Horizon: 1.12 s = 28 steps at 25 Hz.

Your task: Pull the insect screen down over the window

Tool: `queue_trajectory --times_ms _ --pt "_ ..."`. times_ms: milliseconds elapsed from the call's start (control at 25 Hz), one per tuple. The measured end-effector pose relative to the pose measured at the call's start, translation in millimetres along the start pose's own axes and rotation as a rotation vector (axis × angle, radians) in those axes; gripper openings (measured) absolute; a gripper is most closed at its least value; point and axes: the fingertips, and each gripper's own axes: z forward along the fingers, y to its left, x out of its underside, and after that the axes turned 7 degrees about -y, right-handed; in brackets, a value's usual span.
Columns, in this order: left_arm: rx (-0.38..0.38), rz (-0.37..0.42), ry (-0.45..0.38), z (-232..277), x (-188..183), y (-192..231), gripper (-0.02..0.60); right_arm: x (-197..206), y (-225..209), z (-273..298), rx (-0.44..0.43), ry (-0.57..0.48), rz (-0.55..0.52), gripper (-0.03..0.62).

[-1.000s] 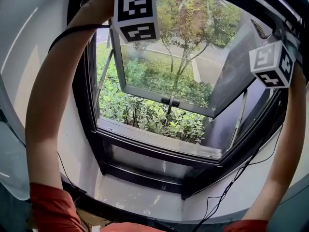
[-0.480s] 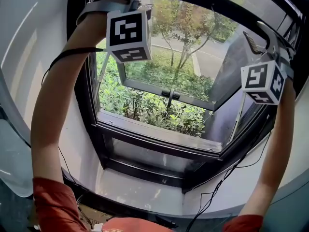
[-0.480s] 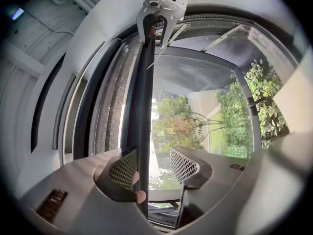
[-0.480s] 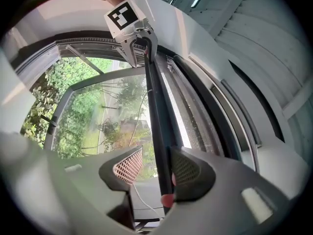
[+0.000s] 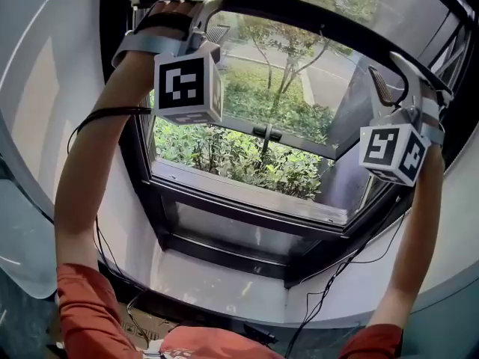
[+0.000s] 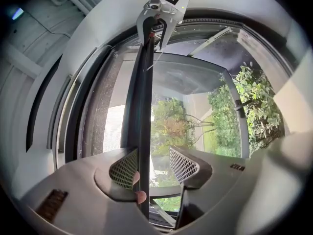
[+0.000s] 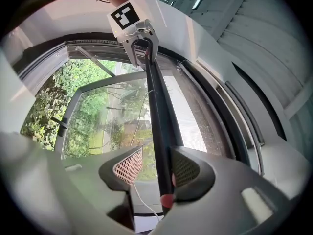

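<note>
Apparently mid-pull: the screen bar (image 5: 299, 13) sits high in the window (image 5: 247, 200), so the next move calls for an even downward draw. The left gripper (image 6: 154, 163) has its jaws apart, with the bar touching one pad. The right gripper (image 7: 151, 168), jaws just opening wider, straddles it unclamped.

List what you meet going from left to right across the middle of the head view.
Person's left forearm → left gripper's marker cube → window handle → right gripper's marker cube.
</note>
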Motion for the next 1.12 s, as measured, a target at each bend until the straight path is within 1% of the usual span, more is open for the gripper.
queue_trajectory --times_ms 280,440,680,920,1120 --pt "0.035 -0.001 -0.007 -16.0 -3.8 -36.8 0.207 -1.1 33.9 -18.9 -0.03 -0.012 0.032 0.184" --pt "0.054 -0.01 -0.004 -22.7 -3.3 -50.1 0.207 -2.7 49.6 -26.6 -0.078 0.006 0.028 0.184" --pt "0.126 -0.03 -0.012 -37.6 -4.1 -78.6 0.207 -6.5 74.7 -41.0 -0.134 0.013 0.037 0.189" --pt "0.141 -0.022 -0.03 -49.4 -6.4 -104.0 0.207 -7.4 102.4 -57.4 -0.163 0.0 0.078 0.189" --pt "0.197 -0.033 -0.032 -63.5 -6.7 -131.7 0.207 -11.2 129.1 -71.4 -0.198 0.002 0.103 0.192"
